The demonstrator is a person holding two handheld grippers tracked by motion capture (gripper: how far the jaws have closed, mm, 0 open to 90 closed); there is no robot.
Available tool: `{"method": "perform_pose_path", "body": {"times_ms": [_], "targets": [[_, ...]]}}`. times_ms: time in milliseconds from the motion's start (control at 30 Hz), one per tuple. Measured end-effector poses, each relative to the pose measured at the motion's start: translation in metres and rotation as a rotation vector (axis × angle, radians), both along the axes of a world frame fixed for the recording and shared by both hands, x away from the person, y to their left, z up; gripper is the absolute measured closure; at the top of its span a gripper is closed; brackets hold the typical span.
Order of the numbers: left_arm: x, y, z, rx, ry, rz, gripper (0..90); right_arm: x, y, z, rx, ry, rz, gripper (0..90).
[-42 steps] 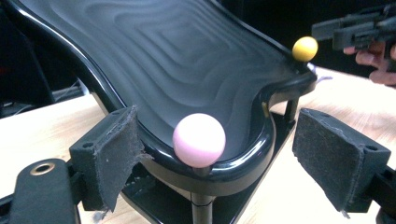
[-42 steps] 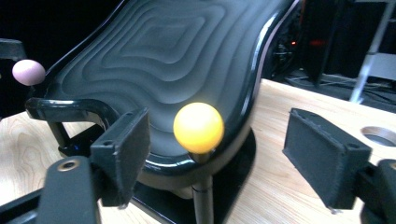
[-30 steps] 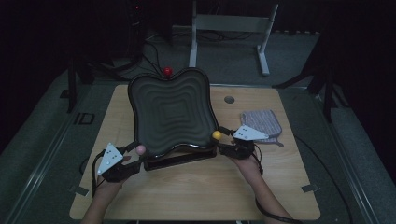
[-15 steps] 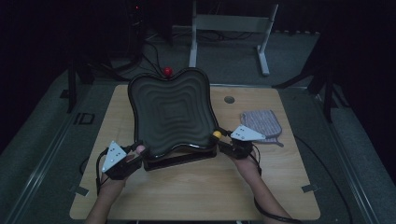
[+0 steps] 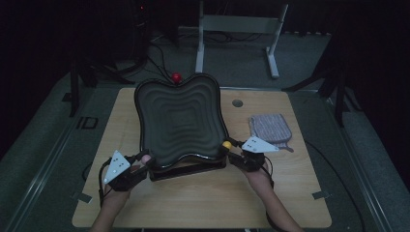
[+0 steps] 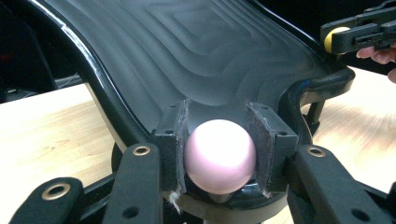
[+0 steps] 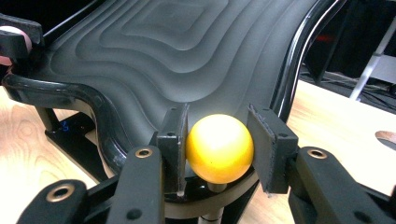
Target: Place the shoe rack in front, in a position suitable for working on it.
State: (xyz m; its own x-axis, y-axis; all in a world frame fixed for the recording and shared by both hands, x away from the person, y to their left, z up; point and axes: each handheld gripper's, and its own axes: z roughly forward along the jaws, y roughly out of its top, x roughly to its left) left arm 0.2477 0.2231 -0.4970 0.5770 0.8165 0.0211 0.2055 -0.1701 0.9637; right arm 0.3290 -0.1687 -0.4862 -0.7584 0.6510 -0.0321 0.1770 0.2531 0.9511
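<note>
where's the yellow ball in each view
High view: yellow ball at the tray's near right corner, by the right gripper.
Left gripper view: top right, between far jaws.
Right gripper view: low centre, between its own jaws.
Shared landmark: the black ridged tray.

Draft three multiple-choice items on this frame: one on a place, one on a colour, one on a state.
1. Where does the striped cloth lie?
A. right of the black tray
B. on the tray
C. on the floor

2. What colour is the knob in the right tongs?
A. red
B. yellow
C. green

3. How do the left tongs stand?
A. wide open, apart
B. shut on the pink knob
C. resting on the cloth

Key: A, it lies on the table beside the tray; B, the yellow knob sits between the pads; B, both pads press the ball.
</note>
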Motion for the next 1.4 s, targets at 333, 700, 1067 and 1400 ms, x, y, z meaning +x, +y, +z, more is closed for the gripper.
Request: {"method": "perform_pose_path", "body": {"times_ms": [333, 700, 1067, 1400], "targets": [[-0.016, -0.008, 0.001, 0.0, 0.006, -0.018, 60.1, -0.019, -0.01, 0.0, 0.012, 0.008, -0.003, 59.5], [-0.034, -0.016, 0.002, 0.004, 0.013, -0.037, 60.2, -0.042, -0.021, 0.0, 0.009, 0.014, 0.001, 59.5], [-0.052, -0.024, 0.003, 0.011, 0.027, -0.044, 60.1, -0.059, -0.031, 0.0, 0.021, 0.018, 0.008, 59.5], [-0.064, -0.031, 0.004, 0.018, 0.036, -0.074, 60.1, -0.072, -0.041, 0.0, 0.013, 0.018, 0.023, 59.5]]}}
